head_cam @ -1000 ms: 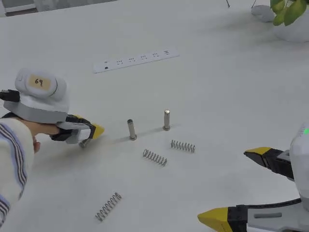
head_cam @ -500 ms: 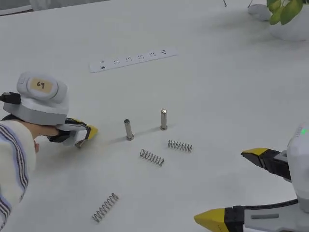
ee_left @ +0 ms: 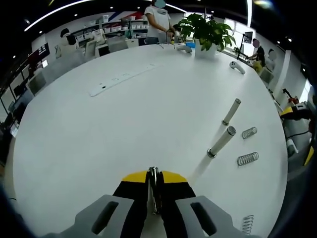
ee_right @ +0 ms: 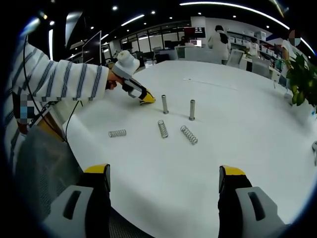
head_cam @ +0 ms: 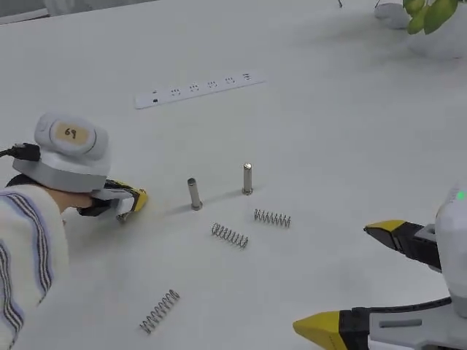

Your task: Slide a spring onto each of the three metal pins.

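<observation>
My left tongs (ee_left: 154,174) pinch a pin (ee_left: 154,196), my right tongs (ee_right: 163,178) gape empty; two pins (head_cam: 195,194) stand bare, three springs (head_cam: 229,235) lie loose.

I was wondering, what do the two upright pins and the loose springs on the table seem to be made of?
The upright pins look like polished metal, probably steel: silvery with bright highlights. The springs look like bare coiled steel wire, grey and faintly shiny. The exact alloy cannot be told.
</observation>
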Demonstrator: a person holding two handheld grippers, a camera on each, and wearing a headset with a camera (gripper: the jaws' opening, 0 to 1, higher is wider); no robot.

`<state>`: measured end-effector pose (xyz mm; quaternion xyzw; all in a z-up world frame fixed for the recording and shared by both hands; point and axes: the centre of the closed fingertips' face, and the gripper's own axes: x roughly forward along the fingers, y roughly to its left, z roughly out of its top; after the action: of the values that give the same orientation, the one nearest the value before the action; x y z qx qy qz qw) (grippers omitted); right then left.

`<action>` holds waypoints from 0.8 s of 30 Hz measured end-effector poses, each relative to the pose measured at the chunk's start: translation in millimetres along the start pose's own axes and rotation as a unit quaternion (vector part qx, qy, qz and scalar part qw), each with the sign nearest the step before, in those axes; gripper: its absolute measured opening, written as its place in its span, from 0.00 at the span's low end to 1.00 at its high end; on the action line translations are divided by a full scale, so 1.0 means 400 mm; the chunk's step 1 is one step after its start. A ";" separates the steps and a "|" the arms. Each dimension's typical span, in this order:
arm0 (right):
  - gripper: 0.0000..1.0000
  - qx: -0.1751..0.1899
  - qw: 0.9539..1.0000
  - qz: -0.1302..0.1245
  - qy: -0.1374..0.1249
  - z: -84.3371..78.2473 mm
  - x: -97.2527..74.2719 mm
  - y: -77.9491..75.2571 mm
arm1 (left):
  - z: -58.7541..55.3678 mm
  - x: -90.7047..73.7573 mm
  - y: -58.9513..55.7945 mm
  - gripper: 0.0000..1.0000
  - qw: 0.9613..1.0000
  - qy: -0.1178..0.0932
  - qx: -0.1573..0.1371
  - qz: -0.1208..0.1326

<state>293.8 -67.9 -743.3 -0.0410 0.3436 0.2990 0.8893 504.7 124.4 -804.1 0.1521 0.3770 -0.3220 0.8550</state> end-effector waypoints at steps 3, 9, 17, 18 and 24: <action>0.89 0.000 1.000 -0.001 0.000 -0.002 0.000 0.001 | 0.000 0.000 0.001 0.00 1.000 -0.003 -0.014 0.004; 0.89 0.005 1.000 0.001 -0.011 0.004 -0.002 0.003 | -0.002 0.000 0.003 0.00 1.000 -0.005 -0.021 0.016; 0.89 -0.001 1.000 -0.014 -0.003 -0.005 -0.007 -0.012 | -0.018 -0.014 -0.003 0.00 1.000 0.009 -0.019 0.020; 0.89 0.000 1.000 -0.014 -0.003 -0.006 -0.008 -0.013 | -0.021 -0.017 -0.005 0.00 1.000 0.011 -0.014 0.019; 0.89 -0.003 1.000 -0.012 -0.006 0.001 -0.013 -0.012 | -0.005 -0.057 -0.006 0.00 0.999 -0.002 -0.032 0.021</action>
<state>293.8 -74.0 -740.4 -0.0463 0.3367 0.2893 0.8949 490.6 133.5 -788.6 0.1317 0.3825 -0.2921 0.8666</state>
